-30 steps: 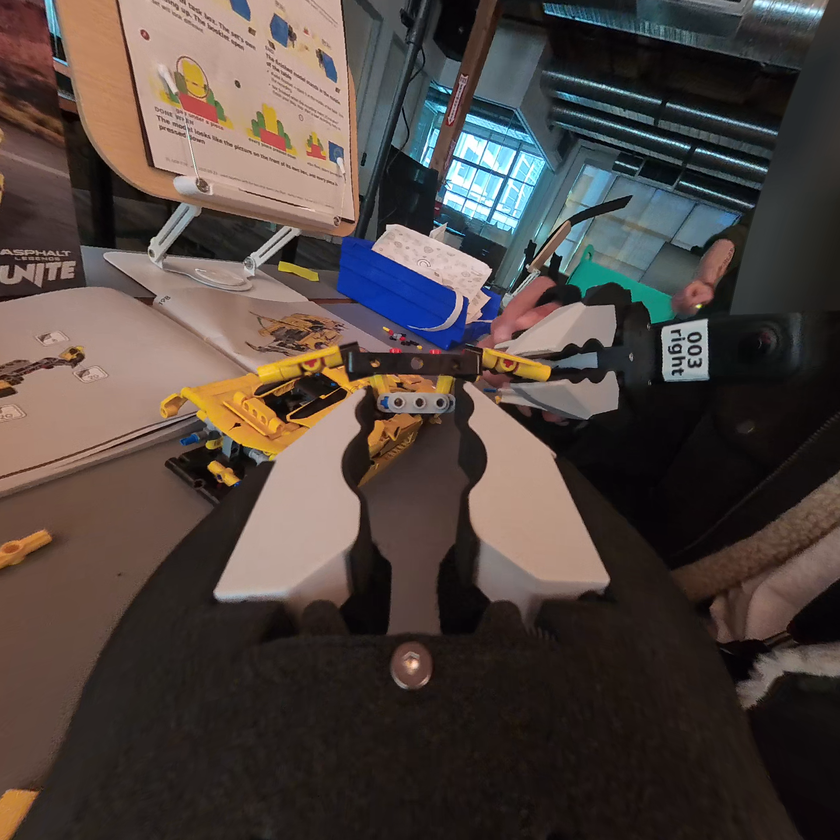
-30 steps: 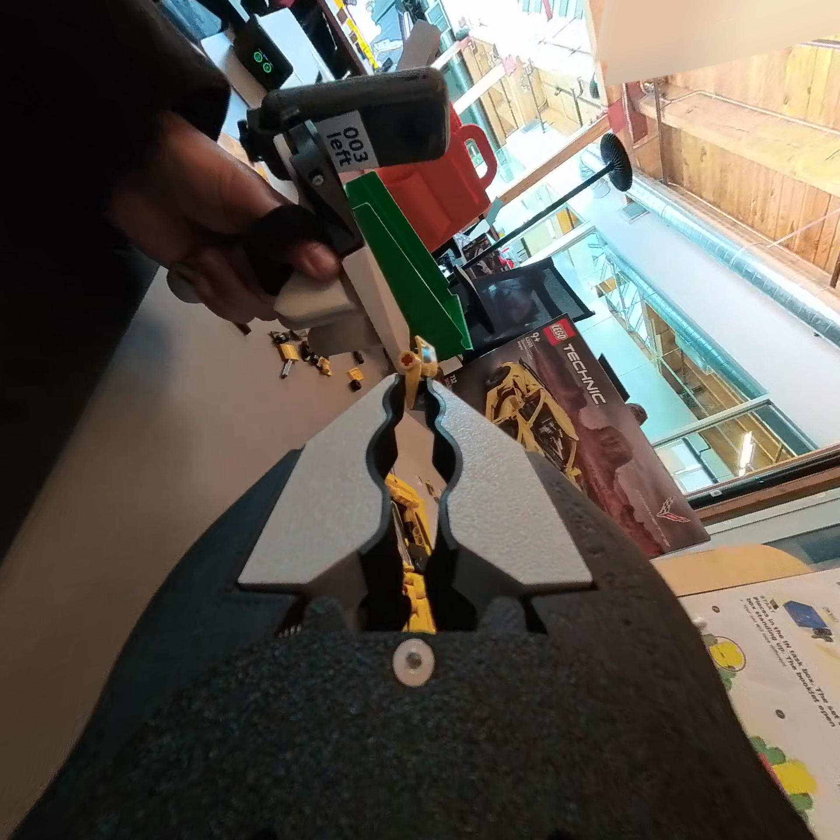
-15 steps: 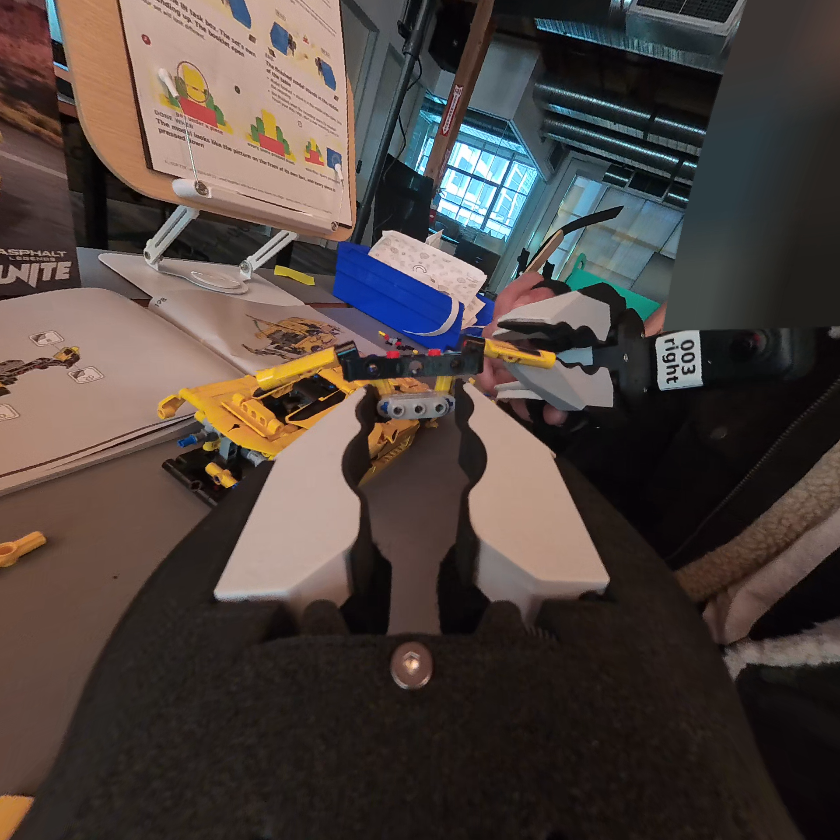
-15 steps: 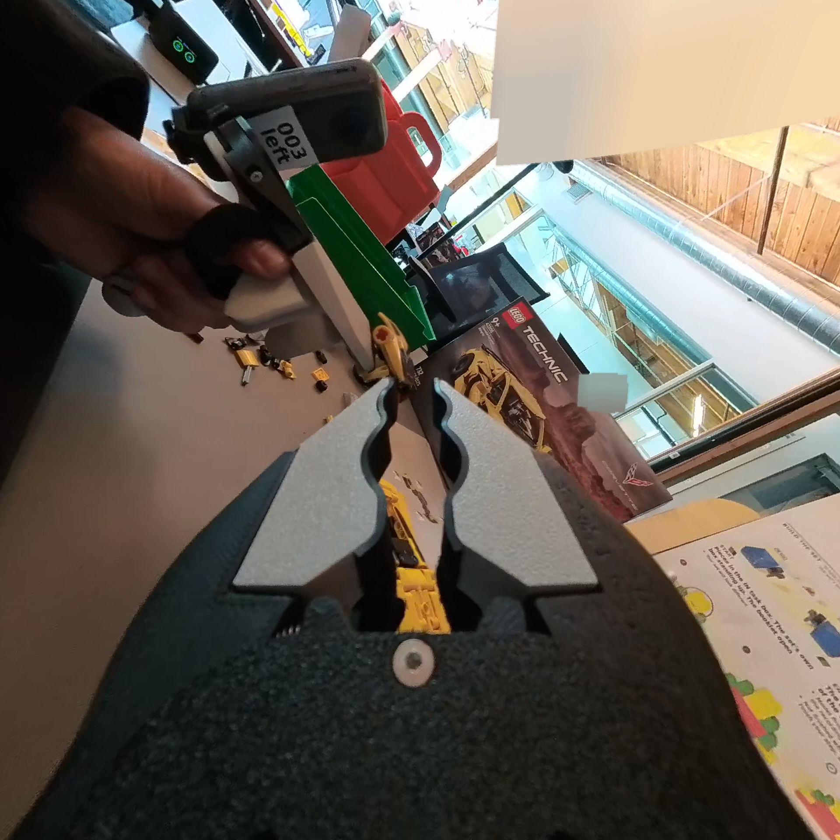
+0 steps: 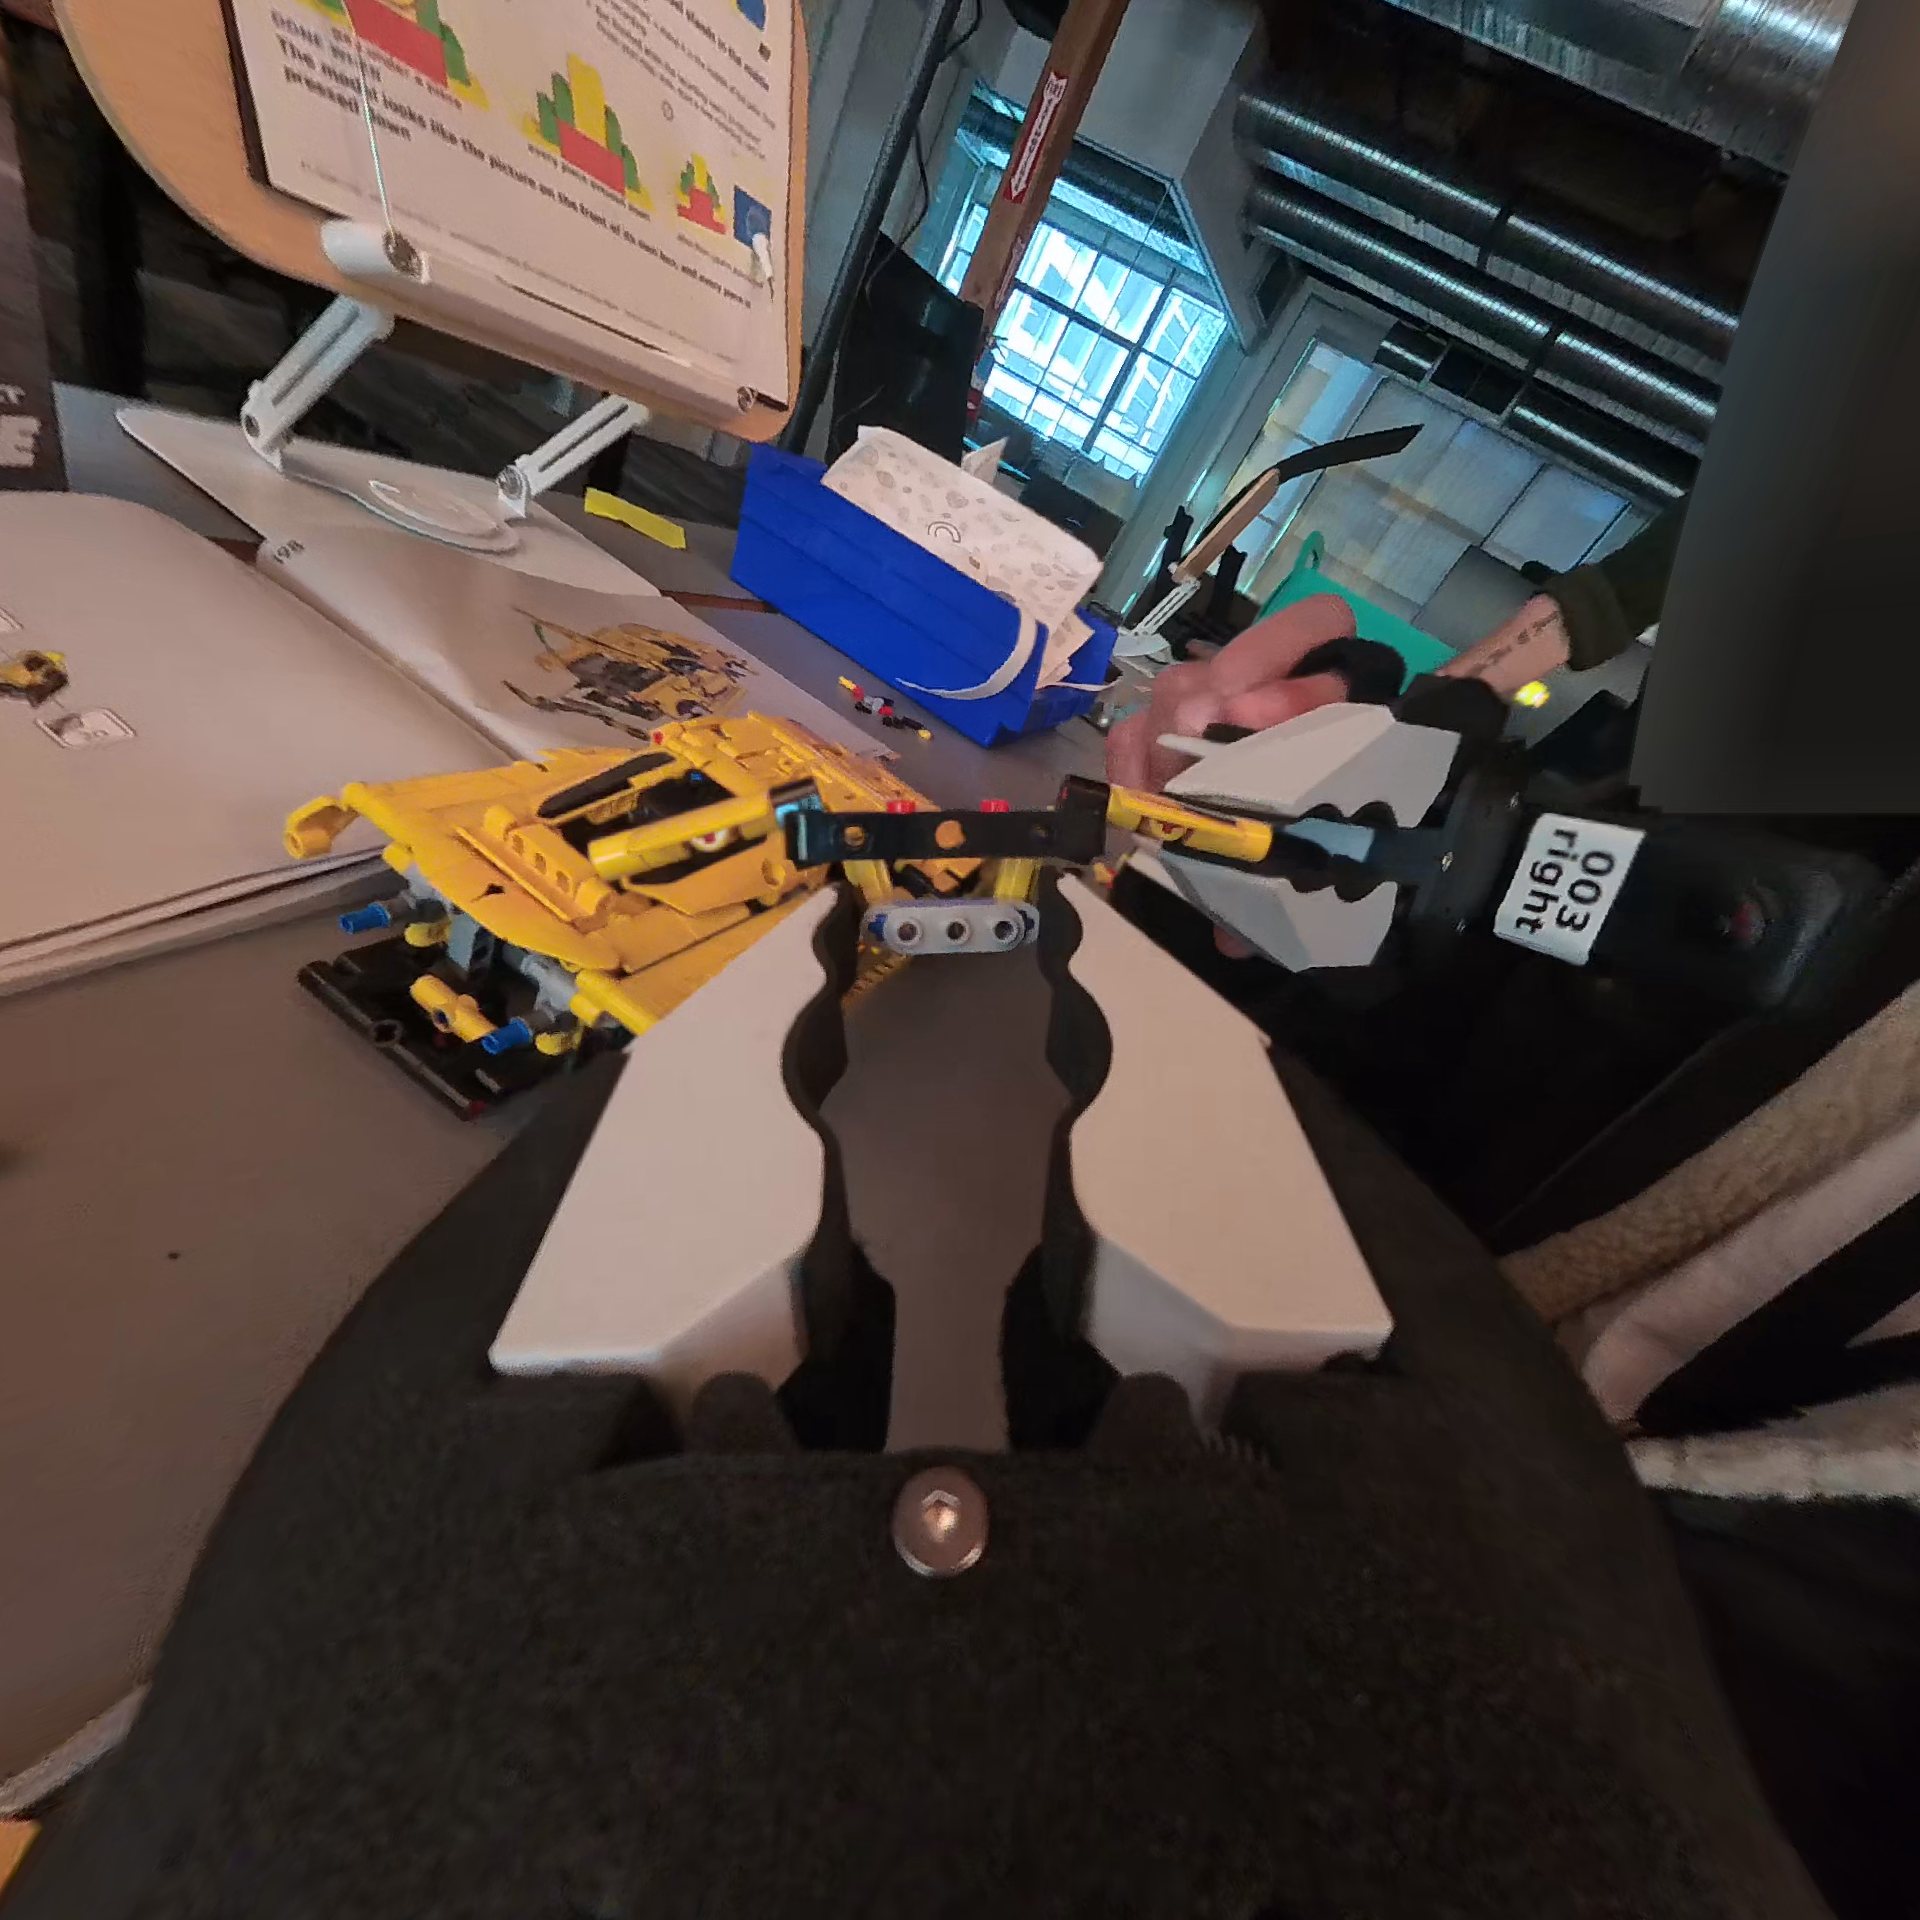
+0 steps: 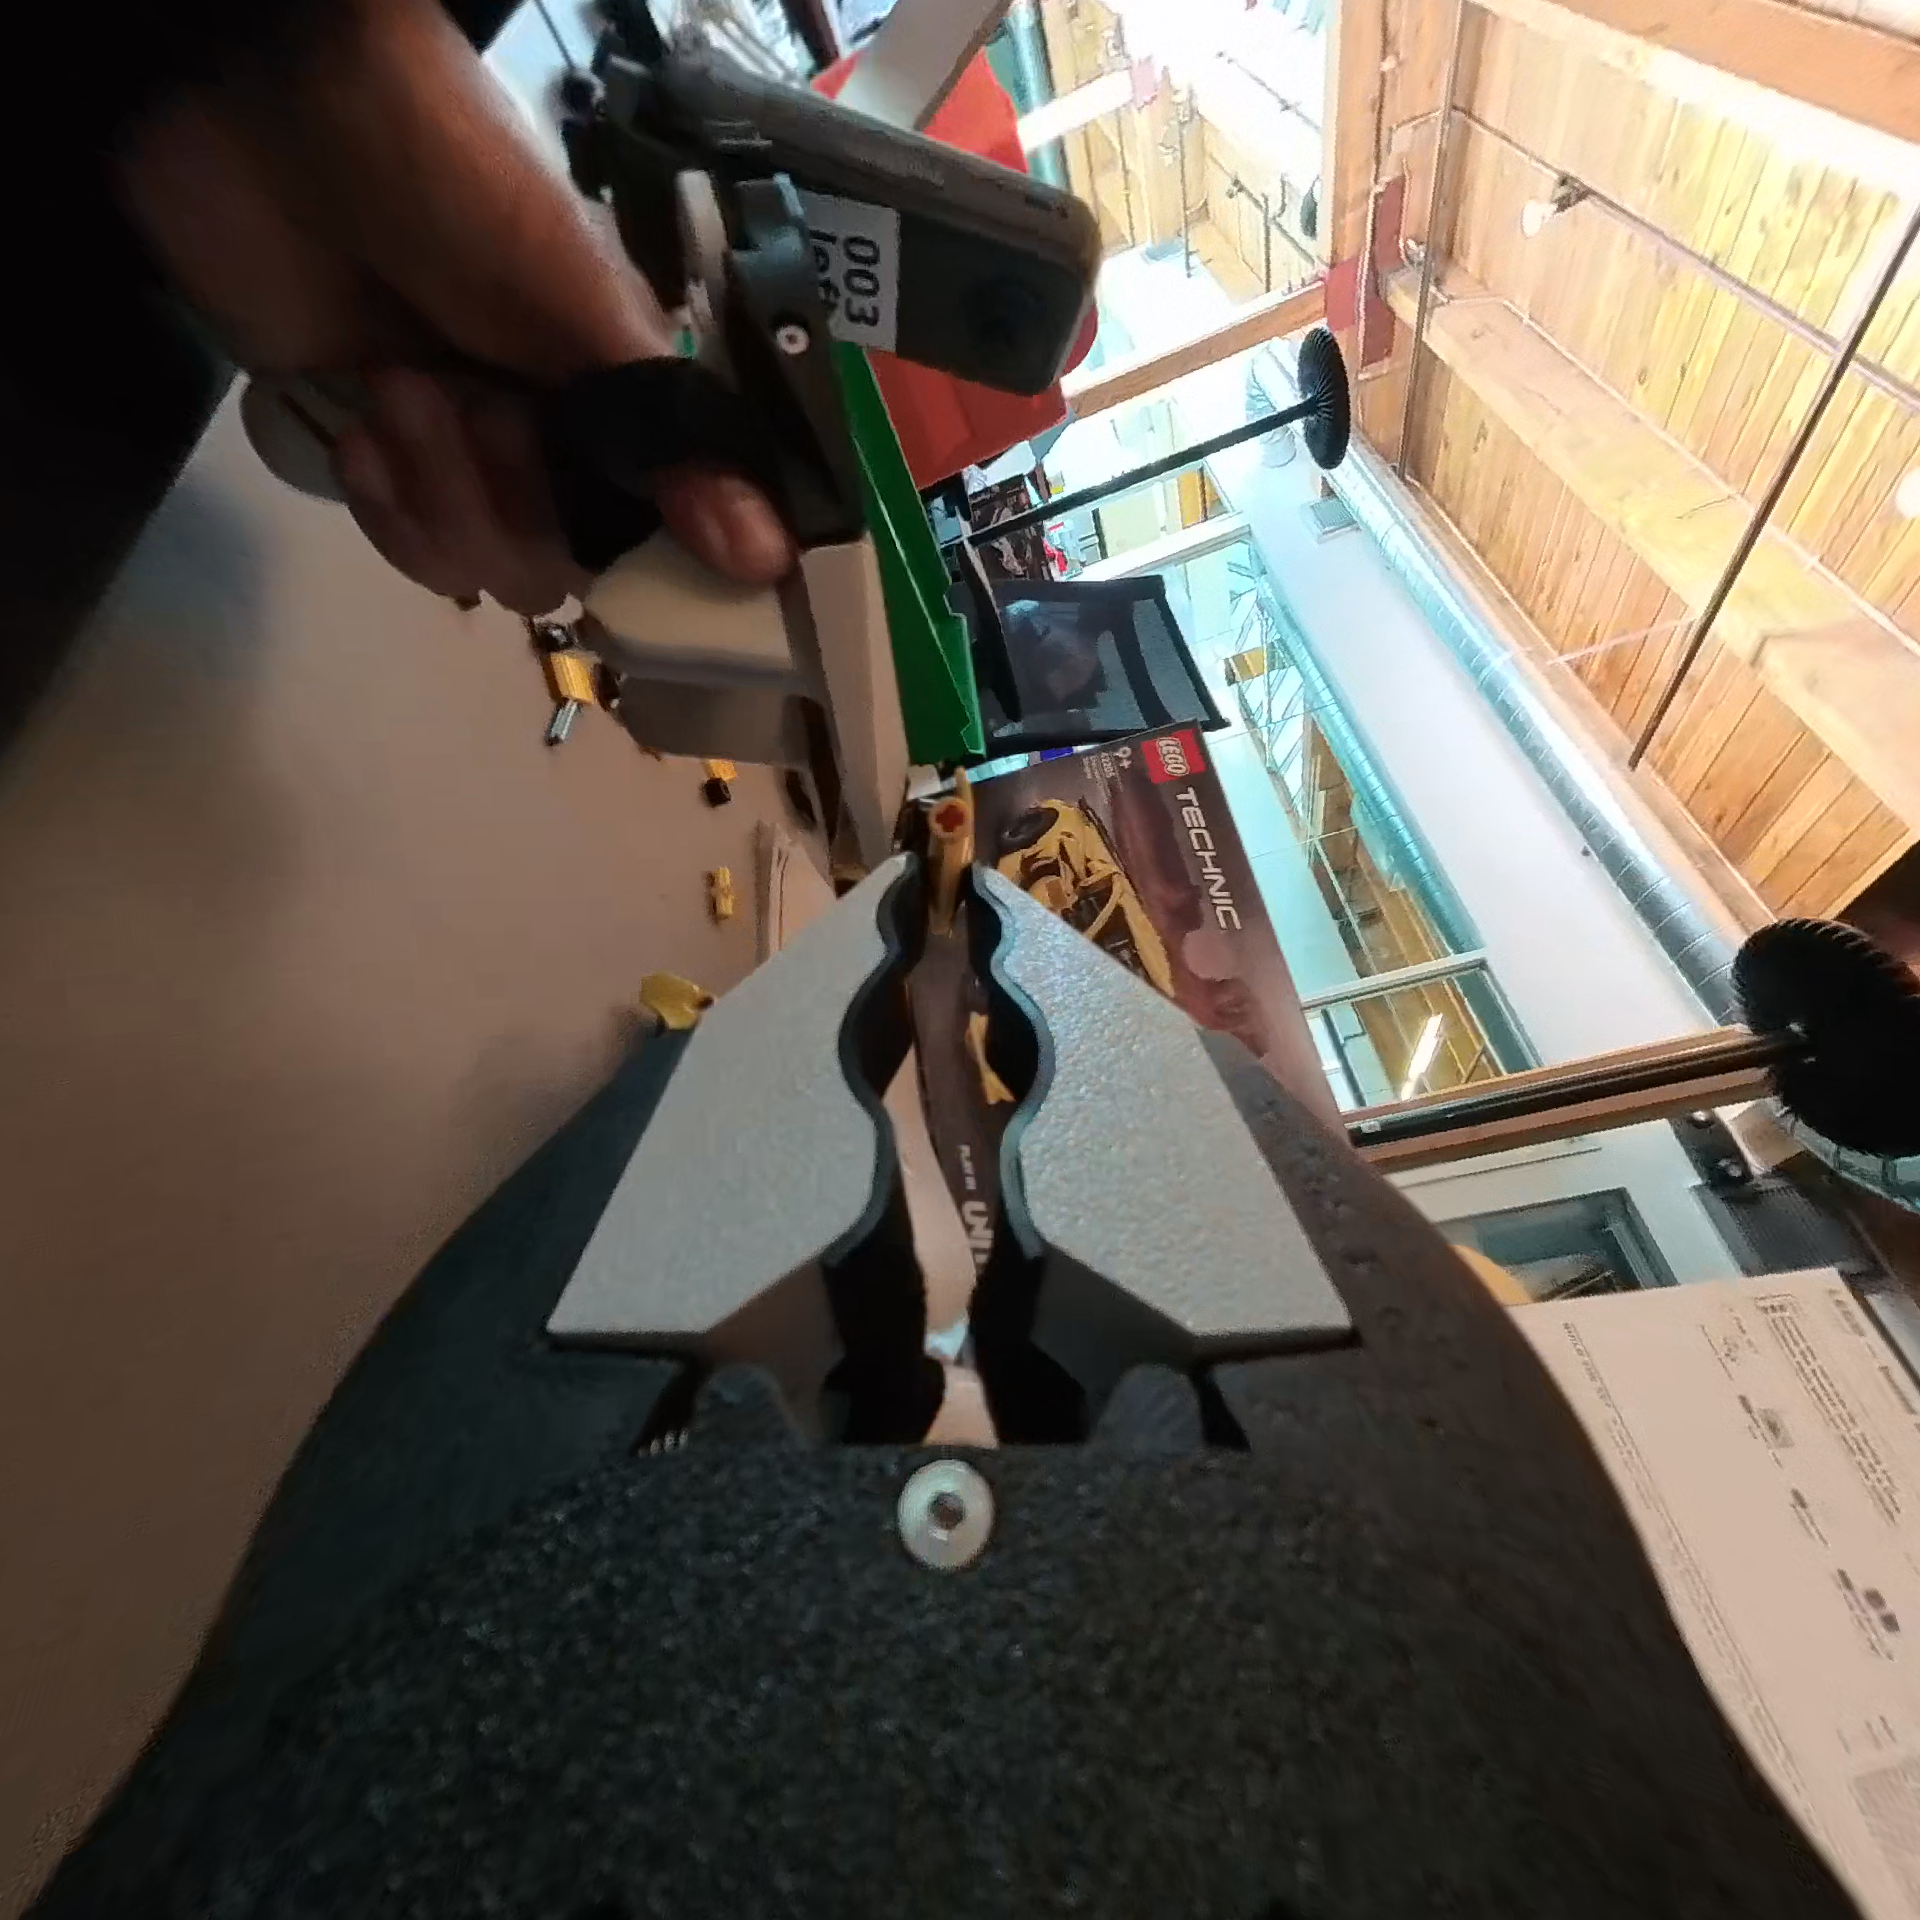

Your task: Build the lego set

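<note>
I hold a black beam assembly with yellow ends (image 5: 935, 833) between both grippers, above the table. My left gripper (image 5: 940, 914) is shut on the grey three-hole beam (image 5: 951, 930) hanging under it. My right gripper (image 6: 943, 883) is shut on the assembly's yellow end piece (image 6: 948, 836); it also shows in the left wrist view (image 5: 1179, 844), coming in from the right. The yellow and black car model (image 5: 561, 883) lies on the table just behind and left of the assembly. The left gripper (image 6: 831, 748), held by a hand, shows in the right wrist view.
An open instruction booklet (image 5: 208, 727) lies left of the model. A sheet on a wooden stand (image 5: 520, 156) and a blue bin (image 5: 883, 623) stand behind. The set's box (image 6: 1143, 894), a green bin (image 6: 914, 582) and loose yellow pieces (image 6: 675, 997) are on the table.
Both grippers have kept hold of the assembly. My left view has closed in on the model and stand. My right gripper has rolled, so its view is tilted further.
</note>
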`<state>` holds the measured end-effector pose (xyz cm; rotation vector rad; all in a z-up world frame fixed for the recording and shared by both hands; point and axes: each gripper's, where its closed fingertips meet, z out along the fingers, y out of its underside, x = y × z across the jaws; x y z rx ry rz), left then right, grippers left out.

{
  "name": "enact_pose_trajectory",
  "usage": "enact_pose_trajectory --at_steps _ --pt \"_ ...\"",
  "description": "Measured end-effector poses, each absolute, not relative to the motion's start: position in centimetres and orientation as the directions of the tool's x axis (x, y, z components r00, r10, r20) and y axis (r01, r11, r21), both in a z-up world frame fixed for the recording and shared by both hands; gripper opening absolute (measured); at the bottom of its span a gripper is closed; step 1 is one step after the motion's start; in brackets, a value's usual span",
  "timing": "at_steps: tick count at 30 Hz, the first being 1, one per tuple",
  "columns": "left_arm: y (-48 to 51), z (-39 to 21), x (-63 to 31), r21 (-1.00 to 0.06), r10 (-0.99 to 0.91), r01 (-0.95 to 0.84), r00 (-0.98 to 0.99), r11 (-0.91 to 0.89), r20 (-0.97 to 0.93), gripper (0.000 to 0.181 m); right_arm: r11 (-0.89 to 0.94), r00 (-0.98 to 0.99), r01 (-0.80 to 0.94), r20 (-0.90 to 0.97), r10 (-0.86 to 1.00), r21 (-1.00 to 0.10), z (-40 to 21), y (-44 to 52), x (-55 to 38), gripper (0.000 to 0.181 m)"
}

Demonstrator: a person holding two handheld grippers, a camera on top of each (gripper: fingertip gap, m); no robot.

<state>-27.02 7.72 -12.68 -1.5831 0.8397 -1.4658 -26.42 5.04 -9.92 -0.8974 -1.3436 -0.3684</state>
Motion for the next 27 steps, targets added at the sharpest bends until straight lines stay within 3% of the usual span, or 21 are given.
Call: enact_pose_trajectory --at_steps 6,13,17,22,24,27 --pt "7.6 -13.0 -26.9 -0.873 -0.869 0.039 0.09 -0.485 0.487 0.034 0.597 0.292 0.668 0.895 0.338 -0.444 -9.9 5.0 -26.3 0.006" --pt "7.4 -13.3 -26.7 -0.872 -0.869 0.014 0.082 -0.488 0.488 0.034 0.619 0.281 0.668 0.91 0.305 -0.413 -10.0 4.6 -26.1 0.007" --pt "7.5 -13.9 -26.7 -0.871 -0.867 -0.013 0.097 -0.492 0.488 0.034 0.654 0.196 0.686 0.946 0.257 -0.32 -10.8 4.3 -25.9 0.005" --pt "7.2 -14.0 -26.5 -0.878 -0.876 -0.034 0.093 -0.478 0.473 0.034 0.667 0.131 0.689 0.953 0.272 -0.285 -11.0 3.7 -25.7 0.005" --pt "7.3 -13.8 -26.6 -0.876 -0.873 -0.019 0.088 -0.482 0.479 0.034 0.65 0.181 0.682 0.938 0.297 -0.337 -10.9 3.9 -25.6 0.005" --pt "7.2 -12.6 -26.9 -0.885 -0.883 0.034 0.055 -0.465 0.466 0.034 0.588 0.324 0.585 0.825 0.462 -0.559 -9.8 3.5 -25.5 0.008"
